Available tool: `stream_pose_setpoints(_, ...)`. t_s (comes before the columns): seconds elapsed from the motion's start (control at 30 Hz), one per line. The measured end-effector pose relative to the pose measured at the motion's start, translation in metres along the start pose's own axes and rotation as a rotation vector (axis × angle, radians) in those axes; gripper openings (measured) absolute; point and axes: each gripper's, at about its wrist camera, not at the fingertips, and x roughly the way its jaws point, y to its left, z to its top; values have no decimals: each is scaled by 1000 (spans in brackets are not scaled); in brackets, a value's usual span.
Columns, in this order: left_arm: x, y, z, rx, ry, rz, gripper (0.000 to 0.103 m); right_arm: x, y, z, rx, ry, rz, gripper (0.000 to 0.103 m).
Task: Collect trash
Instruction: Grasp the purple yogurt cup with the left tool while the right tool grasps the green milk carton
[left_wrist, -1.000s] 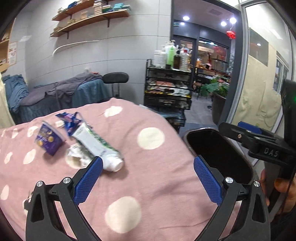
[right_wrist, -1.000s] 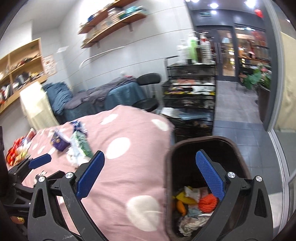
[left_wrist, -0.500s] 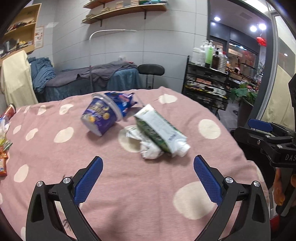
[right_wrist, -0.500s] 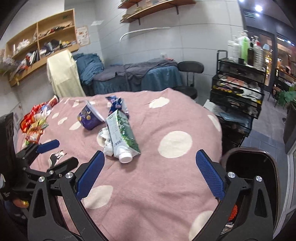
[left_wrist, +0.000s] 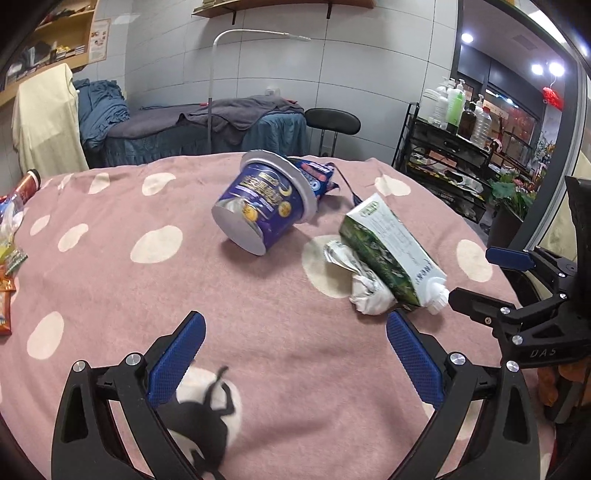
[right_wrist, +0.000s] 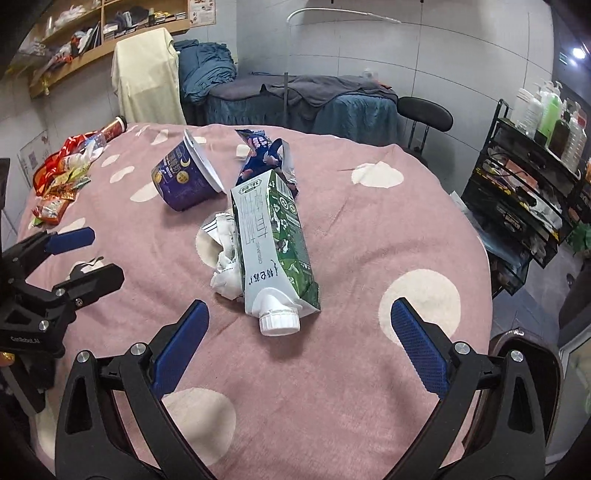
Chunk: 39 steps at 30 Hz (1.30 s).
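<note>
On the pink dotted tablecloth (right_wrist: 369, 236) lie a green and white milk carton (right_wrist: 271, 242) with a white cap, crumpled white paper (right_wrist: 223, 258) beside it, a tipped purple cup (right_wrist: 184, 177) and a blue snack wrapper (right_wrist: 264, 153). The same carton (left_wrist: 388, 251), paper (left_wrist: 360, 280), cup (left_wrist: 264, 206) and wrapper (left_wrist: 317, 175) show in the left wrist view. My right gripper (right_wrist: 299, 339) is open and empty, just short of the carton's cap. My left gripper (left_wrist: 295, 350) is open and empty, short of the cup and paper.
A dark trash bin's rim (right_wrist: 524, 354) shows at the table's right edge. Snack packets (right_wrist: 59, 181) and a red can (right_wrist: 114, 127) lie at the far left. A black trolley (right_wrist: 524, 192) with bottles, a stool (right_wrist: 424, 112) and a bed (right_wrist: 295, 96) stand beyond.
Both grippers have swung from the trash bin back over the table and closed in on the trash pile. Both stay open and empty.
</note>
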Motion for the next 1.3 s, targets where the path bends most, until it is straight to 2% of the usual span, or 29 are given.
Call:
stream_pose_setpoints(0.23,29,11,32,84,4,80,97,28,14,25,-34,7,0,88)
stream_pose_setpoints(0.33,43,17,50,102,0,105,97,45,15,38,-25,18,-8,81)
stream_pose_setpoints(0.63,95,17,79,178,95,142,97,88,10,57,63,76,6,69)
stream_pose_setpoints(0.67,99,16,80,174,102,138,92,92,9,57,74,84,14,68)
stream_pose_setpoints(0.7,101,16,80,167,105,129,87,94,6,55,91,89,26,59)
stream_pose_setpoints(0.73,102,15,81,161,113,119,80,93,5,54,100,84,33,59)
stream_pose_setpoints(1.13,67,21,67,30,32,41,79,57,-27,41,285,-9,137,58)
stream_pose_setpoints(1.3,43,16,59,25,-15,37,79,30,-35,30,334,-59,160,58)
